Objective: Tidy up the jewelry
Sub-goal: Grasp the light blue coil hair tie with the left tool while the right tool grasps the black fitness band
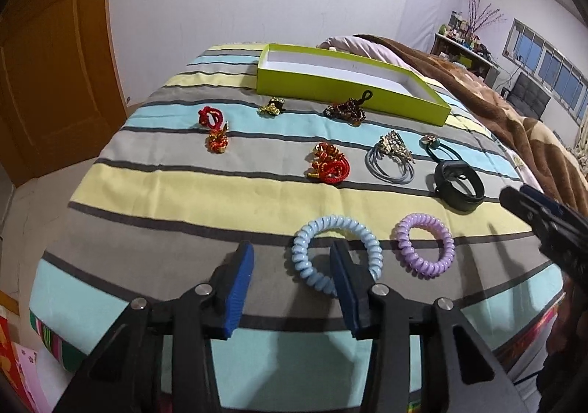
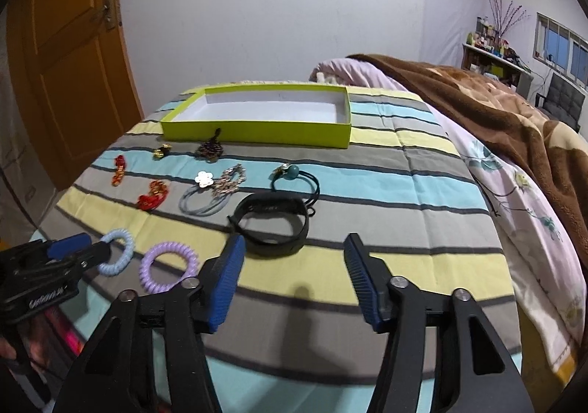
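Striped bedding in grey, pale blue and yellow covers the bed (image 2: 404, 163) you are working over, with a brown blanket (image 2: 496, 96) bunched along its far right side. Take the green box (image 2: 257, 131) as your landmark: it lies open and empty at the far end of the bed, its long side running left to right across your view.

All the jewelry lies on your side of the box, none inside it yet. Closest to you are a blue coil band (image 1: 336, 253) and, just to its right, a purple coil band (image 1: 424, 244). Between these and the box, on the right, lies a black wristband (image 2: 272, 227).

Your left claw (image 1: 290, 278) is the one that matters now. Its jaws stand apart and straddle the near-left arc of the blue coil band: one finger is outside the ring on the left, the other seems to sit inside the ring. Neither pad looks to be pressing on it yet. The band lies flat, so closing would pinch the coil across its thickness.

Your right claw (image 2: 294, 277) also has its jaws apart, with nothing between them. The black wristband lies just ahead of it, slightly left of centre, toward the box.
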Action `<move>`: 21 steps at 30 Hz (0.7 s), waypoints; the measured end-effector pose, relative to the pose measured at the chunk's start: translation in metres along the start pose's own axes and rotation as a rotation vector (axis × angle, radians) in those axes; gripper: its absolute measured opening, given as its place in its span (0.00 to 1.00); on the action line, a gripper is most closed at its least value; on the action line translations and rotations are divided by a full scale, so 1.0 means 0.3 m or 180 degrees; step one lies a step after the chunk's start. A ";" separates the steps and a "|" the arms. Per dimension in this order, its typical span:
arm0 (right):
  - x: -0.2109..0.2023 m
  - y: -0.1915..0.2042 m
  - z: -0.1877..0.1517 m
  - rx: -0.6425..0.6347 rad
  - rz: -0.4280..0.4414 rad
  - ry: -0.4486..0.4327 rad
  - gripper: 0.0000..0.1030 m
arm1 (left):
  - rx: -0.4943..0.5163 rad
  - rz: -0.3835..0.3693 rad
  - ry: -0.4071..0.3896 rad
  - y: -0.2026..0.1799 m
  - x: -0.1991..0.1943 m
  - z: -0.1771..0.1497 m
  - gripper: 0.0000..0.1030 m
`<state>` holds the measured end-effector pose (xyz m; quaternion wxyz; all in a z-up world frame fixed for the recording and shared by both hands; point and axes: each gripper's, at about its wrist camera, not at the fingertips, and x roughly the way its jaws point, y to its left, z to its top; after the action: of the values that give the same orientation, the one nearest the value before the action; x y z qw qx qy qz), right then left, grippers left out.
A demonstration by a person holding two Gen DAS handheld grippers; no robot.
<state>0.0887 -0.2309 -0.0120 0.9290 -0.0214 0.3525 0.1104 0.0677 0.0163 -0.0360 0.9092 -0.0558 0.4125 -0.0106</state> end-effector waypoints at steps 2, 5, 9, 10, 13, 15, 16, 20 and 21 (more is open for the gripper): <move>0.022 -0.004 0.010 0.0021 -0.0030 0.0050 0.51 | 0.0032 0.0014 0.0008 -0.005 0.006 0.005 0.35; 0.057 -0.013 0.021 0.0066 -0.0032 0.0140 0.45 | 0.0095 0.0044 0.0016 -0.011 0.016 0.016 0.31; 0.096 -0.016 0.033 0.0086 -0.0010 0.0254 0.36 | 0.0155 0.0099 0.0024 -0.017 0.029 0.027 0.24; 0.105 -0.015 0.036 0.0088 -0.0009 0.0277 0.32 | 0.0164 0.0112 0.0025 -0.018 0.031 0.030 0.22; 0.133 -0.014 0.042 0.0087 -0.0009 0.0346 0.29 | 0.0184 0.0132 0.0032 -0.019 0.037 0.038 0.18; 0.150 -0.013 0.046 0.0076 -0.0006 0.0399 0.24 | 0.0201 0.0137 0.0038 -0.021 0.044 0.045 0.15; 0.157 -0.012 0.047 0.0071 0.0000 0.0421 0.21 | 0.0203 0.0136 0.0042 -0.021 0.046 0.049 0.13; 0.176 -0.006 0.054 0.0029 0.0016 0.0496 0.12 | 0.0204 0.0118 0.0053 -0.023 0.053 0.060 0.11; 0.178 -0.004 0.057 0.0009 -0.0001 0.0504 0.10 | 0.0204 0.0109 0.0055 -0.023 0.054 0.062 0.11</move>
<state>0.1389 -0.2197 -0.0346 0.8983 -0.0289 0.4250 0.1076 0.0925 0.0102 -0.0352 0.9069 -0.0195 0.4207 -0.0087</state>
